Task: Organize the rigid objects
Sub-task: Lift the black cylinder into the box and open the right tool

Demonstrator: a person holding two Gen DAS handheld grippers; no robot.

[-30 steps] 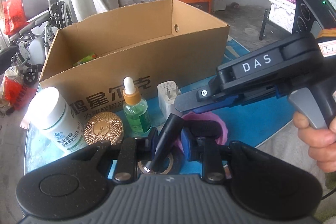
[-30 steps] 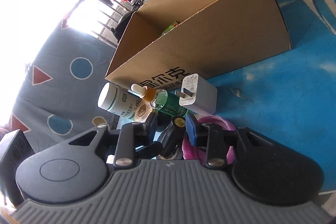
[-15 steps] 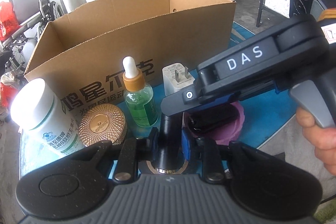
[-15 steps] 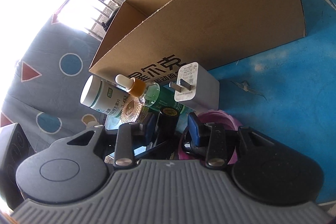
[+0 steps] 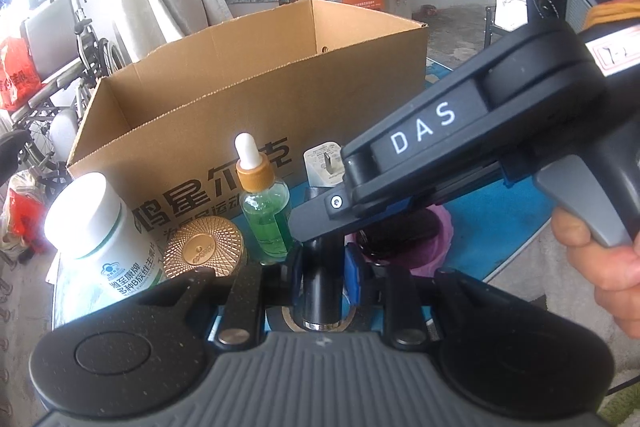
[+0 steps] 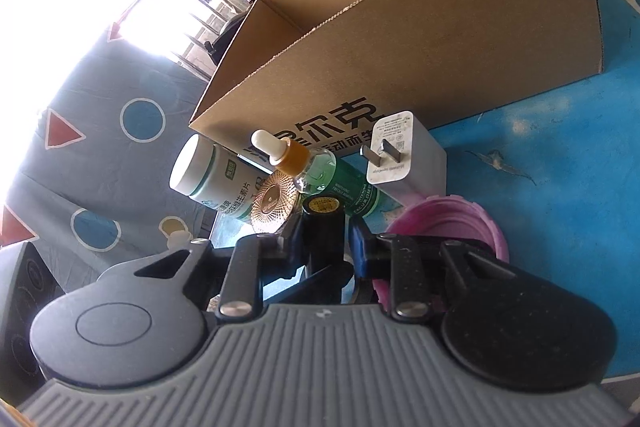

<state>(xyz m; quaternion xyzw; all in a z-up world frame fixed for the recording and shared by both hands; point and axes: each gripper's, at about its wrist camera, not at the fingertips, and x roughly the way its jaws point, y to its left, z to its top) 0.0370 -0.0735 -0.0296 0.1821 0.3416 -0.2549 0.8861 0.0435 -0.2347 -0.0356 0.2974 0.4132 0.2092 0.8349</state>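
A black tube (image 5: 322, 283) with a silver base stands upright between the fingers of my left gripper (image 5: 322, 269), which is shut on it. My right gripper (image 6: 325, 241) is shut on the same tube's upper part (image 6: 322, 239); its top carries a gold label. In the left wrist view the right gripper's body (image 5: 440, 155) crosses in from the right over the tube. An open cardboard box (image 5: 256, 107) stands just behind. It also shows in the right wrist view (image 6: 420, 39).
In front of the box stand a white pill bottle (image 5: 94, 239), a gold round lid (image 5: 204, 247), a green dropper bottle (image 5: 264, 211), a white charger plug (image 5: 324, 163) and a purple lid (image 6: 448, 227). The blue table (image 6: 560, 167) extends right.
The tube went from tilted to upright, and both grippers closed in on it. The right gripper moved left over the tube. Both cameras came nearer the box.
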